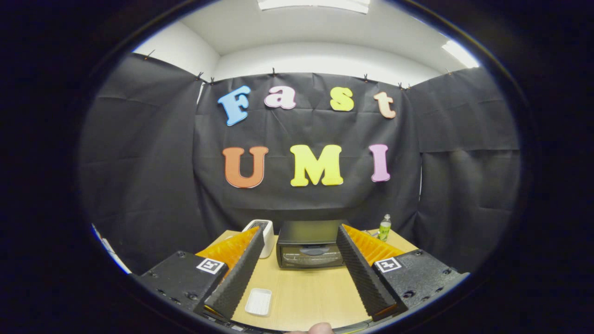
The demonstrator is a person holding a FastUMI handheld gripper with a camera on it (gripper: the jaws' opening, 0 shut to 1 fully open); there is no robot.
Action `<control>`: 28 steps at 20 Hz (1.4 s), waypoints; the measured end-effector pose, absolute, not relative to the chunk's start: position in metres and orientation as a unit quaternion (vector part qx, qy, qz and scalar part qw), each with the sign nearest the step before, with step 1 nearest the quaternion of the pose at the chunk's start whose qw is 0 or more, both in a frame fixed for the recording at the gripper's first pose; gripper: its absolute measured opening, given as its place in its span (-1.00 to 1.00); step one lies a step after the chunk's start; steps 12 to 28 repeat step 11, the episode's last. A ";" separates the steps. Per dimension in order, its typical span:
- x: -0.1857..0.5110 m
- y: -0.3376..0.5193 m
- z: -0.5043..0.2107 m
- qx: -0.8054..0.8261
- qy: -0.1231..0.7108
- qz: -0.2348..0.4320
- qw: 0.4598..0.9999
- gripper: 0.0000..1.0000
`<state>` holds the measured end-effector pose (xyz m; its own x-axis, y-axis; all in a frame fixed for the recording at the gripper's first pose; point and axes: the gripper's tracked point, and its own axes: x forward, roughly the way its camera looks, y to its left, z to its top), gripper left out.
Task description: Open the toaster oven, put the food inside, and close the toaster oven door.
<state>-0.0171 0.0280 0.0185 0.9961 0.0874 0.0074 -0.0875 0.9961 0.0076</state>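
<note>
Toaster oven (310, 249) lower centre on counter (301, 292), door closed; rigid, heavy box, glass likely fragile. Gripper (299, 241) spread wide, empty. Take door by top edge handle. Food not identified.

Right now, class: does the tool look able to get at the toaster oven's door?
Probably yes. The tool is open, its fingers spread wide, and the toaster oven sits beyond them with its door shut. Bare table lies between; the white tray sits off to one side.
</note>
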 end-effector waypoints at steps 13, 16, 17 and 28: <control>-0.009 0.046 -0.011 -0.007 0.013 0.039 0.999 1.00; -0.009 0.046 -0.011 -0.007 0.013 0.039 0.999 1.00; -0.009 0.046 -0.011 -0.007 0.013 0.039 0.999 1.00; -0.009 0.046 -0.011 -0.007 0.013 0.039 0.999 1.00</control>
